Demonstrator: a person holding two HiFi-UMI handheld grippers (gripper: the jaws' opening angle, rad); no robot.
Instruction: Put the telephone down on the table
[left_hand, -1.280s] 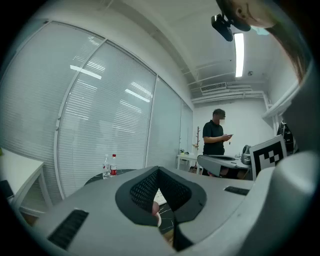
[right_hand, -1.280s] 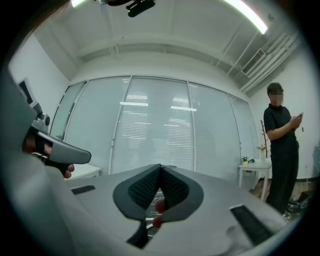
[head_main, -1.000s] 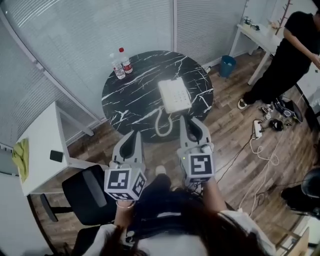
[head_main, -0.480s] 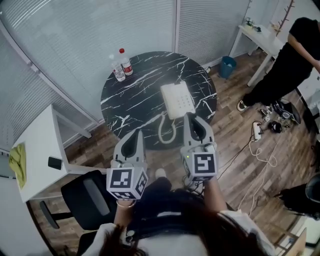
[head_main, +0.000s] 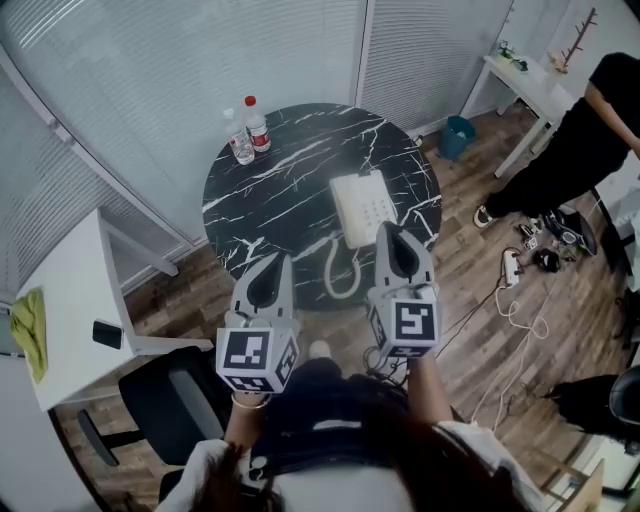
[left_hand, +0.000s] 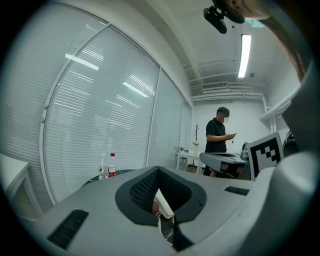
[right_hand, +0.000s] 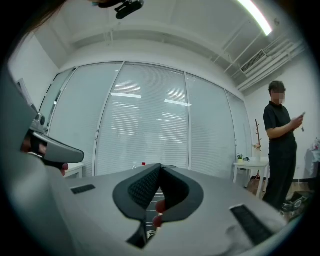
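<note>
A white telephone (head_main: 360, 208) lies on the round black marble table (head_main: 270, 200), its coiled cord (head_main: 340, 272) looping over the near edge. My left gripper (head_main: 277, 258) hovers at the table's near rim, left of the cord, jaws shut and empty. My right gripper (head_main: 391, 228) is also shut and empty, its tip over the telephone's near end. In the left gripper view the shut jaws (left_hand: 159, 169) frame a sliver of the telephone (left_hand: 163, 206). The right gripper view shows shut jaws (right_hand: 160, 165) pointing level at the blinds.
Two bottles (head_main: 247, 132) stand at the table's far left edge. A white desk (head_main: 75, 300) and a black chair (head_main: 170, 400) are at the left. A person in black (head_main: 575, 140) stands at the right, with cables and a power strip (head_main: 515, 265) on the wooden floor.
Both grippers have moved forward toward the table, still shut. The right one's tip now reaches the telephone's near end; the left one's reaches the table rim.
</note>
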